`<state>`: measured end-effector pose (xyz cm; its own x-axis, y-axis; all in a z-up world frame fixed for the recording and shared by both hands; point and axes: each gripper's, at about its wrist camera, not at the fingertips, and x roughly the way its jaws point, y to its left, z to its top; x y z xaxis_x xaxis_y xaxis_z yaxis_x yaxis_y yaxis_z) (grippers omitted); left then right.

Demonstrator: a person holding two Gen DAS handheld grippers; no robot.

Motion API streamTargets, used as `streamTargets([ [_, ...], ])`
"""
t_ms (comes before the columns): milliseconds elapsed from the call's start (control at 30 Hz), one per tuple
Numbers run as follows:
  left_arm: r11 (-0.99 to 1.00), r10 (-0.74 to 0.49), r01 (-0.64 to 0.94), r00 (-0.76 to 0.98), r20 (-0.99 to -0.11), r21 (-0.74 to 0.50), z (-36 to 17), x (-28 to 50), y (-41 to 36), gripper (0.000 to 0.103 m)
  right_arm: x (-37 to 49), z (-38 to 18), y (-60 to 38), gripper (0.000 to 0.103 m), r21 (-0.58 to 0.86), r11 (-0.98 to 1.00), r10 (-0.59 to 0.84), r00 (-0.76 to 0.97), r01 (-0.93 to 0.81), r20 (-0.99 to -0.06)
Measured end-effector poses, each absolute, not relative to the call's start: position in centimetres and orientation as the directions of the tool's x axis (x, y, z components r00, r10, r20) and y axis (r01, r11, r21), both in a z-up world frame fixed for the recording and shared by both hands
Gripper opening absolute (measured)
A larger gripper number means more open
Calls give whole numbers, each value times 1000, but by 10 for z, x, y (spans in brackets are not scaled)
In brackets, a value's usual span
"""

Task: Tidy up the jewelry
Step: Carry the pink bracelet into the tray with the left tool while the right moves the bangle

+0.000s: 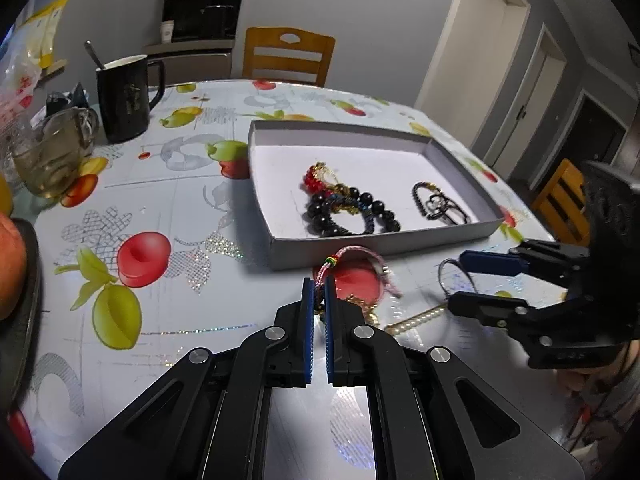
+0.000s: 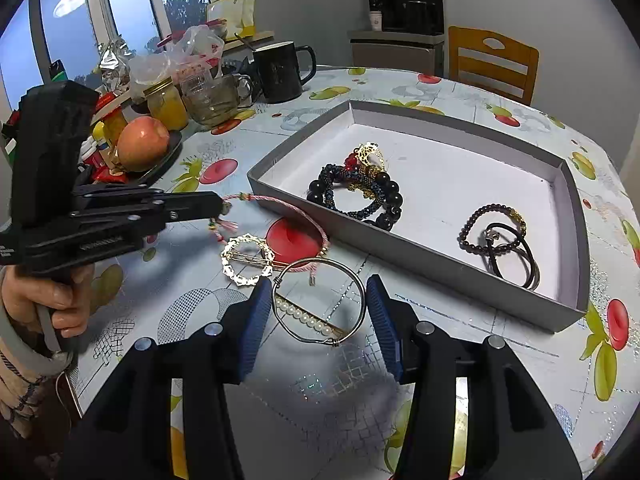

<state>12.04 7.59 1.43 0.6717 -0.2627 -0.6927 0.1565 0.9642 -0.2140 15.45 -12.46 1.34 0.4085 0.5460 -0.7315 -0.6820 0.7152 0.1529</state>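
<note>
A grey shallow box (image 1: 384, 242) (image 2: 420, 260) on the table holds black bead bracelets (image 1: 352, 212) (image 2: 360, 196) and dark thin bracelets (image 1: 440, 204) (image 2: 500, 240). My left gripper (image 1: 319, 286) (image 2: 220, 208) is shut on a pink woven cord bracelet (image 1: 360, 254) (image 2: 288, 205) lying in front of the box. My right gripper (image 2: 318, 300) (image 1: 454, 280) is open, its fingers on either side of a wire bangle with pearls (image 2: 320, 304) (image 1: 420, 316) on the table. A gold round hair clip (image 2: 248, 258) lies beside the bangle.
A black mug (image 1: 124, 96) (image 2: 282, 70), a glass cup (image 1: 52, 156) (image 2: 212, 98), jars, bags and an apple on a dark plate (image 2: 142, 144) crowd the table's window side. Wooden chairs (image 1: 288, 58) (image 2: 492, 64) stand at the far edge.
</note>
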Motion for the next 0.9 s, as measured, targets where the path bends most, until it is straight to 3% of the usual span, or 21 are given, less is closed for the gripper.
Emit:
streamTargets([
  [267, 944, -323, 191, 689, -649, -267, 37, 108, 82, 5, 153, 16, -127, 49, 157, 716, 550, 411, -680, -727],
  [900, 934, -356, 244, 710, -608, -262, 71, 102, 75, 4, 152, 27, -135, 49, 168, 715, 568, 424, -679, -706],
])
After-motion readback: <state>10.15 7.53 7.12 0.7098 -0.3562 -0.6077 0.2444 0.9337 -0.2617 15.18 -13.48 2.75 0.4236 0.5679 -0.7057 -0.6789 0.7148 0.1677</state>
